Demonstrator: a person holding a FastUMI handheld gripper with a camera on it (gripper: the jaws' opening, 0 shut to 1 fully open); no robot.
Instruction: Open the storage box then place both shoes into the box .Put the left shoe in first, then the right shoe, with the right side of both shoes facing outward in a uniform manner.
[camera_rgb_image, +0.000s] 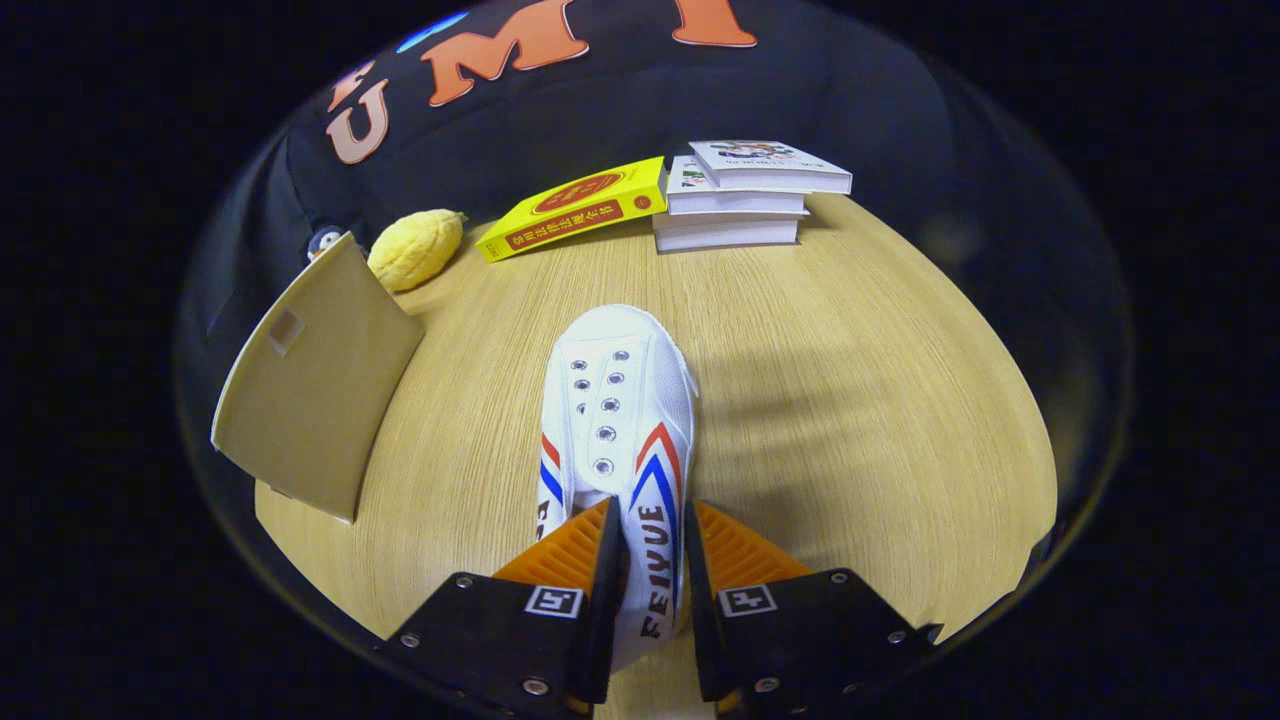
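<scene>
The gripper (655, 560) is clamped on a white canvas shoe (618, 420), its two fingers pressing the sides of the rear part, one on each flank. The shoe runs straight ahead from between the fingers, toe pointing toward the far edge of the wooden tabletop (850, 400), laceless eyelets facing up and red and blue chevrons on both sides; whether its sole rests on the wood cannot be told. Left of the fingers, at the tabletop's left edge, the tan flap of the storage box (315, 385) stands raised. Along the far edge lie a yellow plush toy (415, 248), a yellow book (575, 208) and a stack of white books (745, 195).
</scene>
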